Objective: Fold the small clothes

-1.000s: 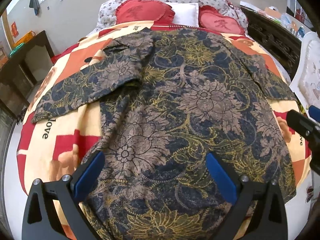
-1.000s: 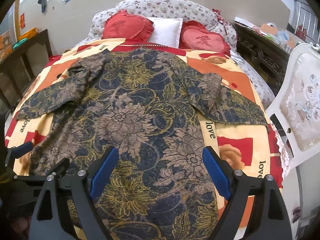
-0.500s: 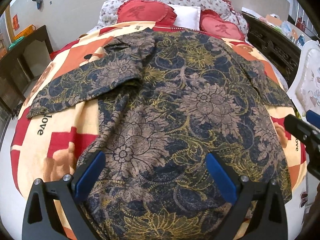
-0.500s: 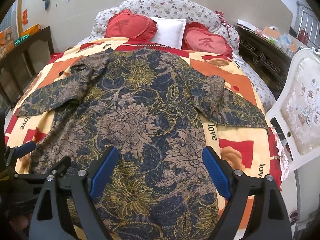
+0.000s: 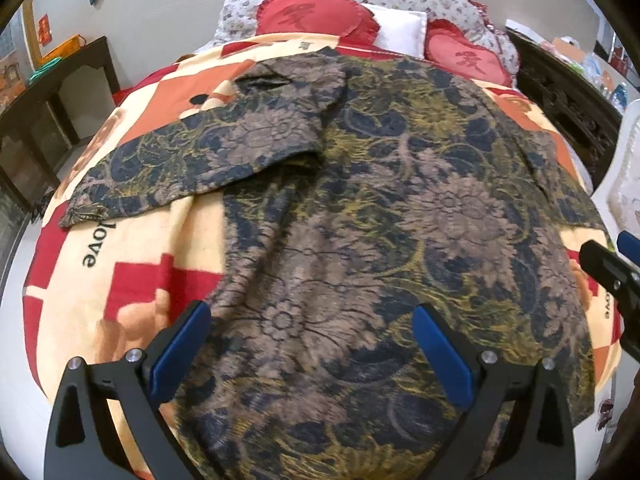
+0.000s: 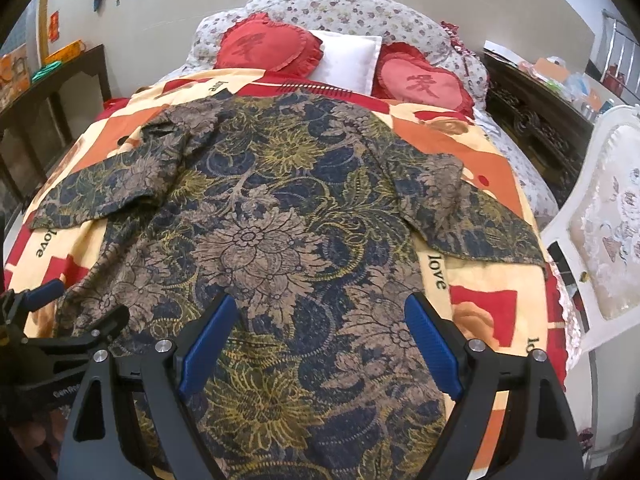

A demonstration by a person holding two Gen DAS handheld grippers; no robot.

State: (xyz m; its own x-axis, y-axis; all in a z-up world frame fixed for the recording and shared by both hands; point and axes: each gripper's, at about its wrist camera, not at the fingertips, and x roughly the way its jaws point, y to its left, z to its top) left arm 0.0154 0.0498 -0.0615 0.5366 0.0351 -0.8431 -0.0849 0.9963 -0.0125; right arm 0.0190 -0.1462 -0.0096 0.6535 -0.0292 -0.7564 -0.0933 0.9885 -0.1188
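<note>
A dark floral short-sleeved shirt (image 5: 380, 220) (image 6: 280, 220) in navy, brown and gold lies spread flat on the bed, collar toward the pillows, both sleeves out to the sides. My left gripper (image 5: 312, 344) hovers open over the shirt's lower left part, blue pads wide apart. Open too, my right gripper (image 6: 320, 340) hangs above the lower middle of the shirt, with nothing between its fingers. The left gripper shows at the left edge of the right wrist view (image 6: 60, 320); one finger (image 5: 612, 272) of the right gripper pokes into the left wrist view.
The bed is covered by a red, orange and cream blanket (image 6: 492, 312). Two red heart cushions (image 6: 268, 48) and a white pillow (image 6: 348, 60) sit at its head. A white upholstered chair (image 6: 600, 240) stands right, dark wooden furniture (image 6: 52, 112) left and a dark cabinet (image 6: 536, 120) back right.
Both grippers have drifted slightly toward the shirt, and the left view has shifted a little left and lower. The shirt has not moved and both stay open.
</note>
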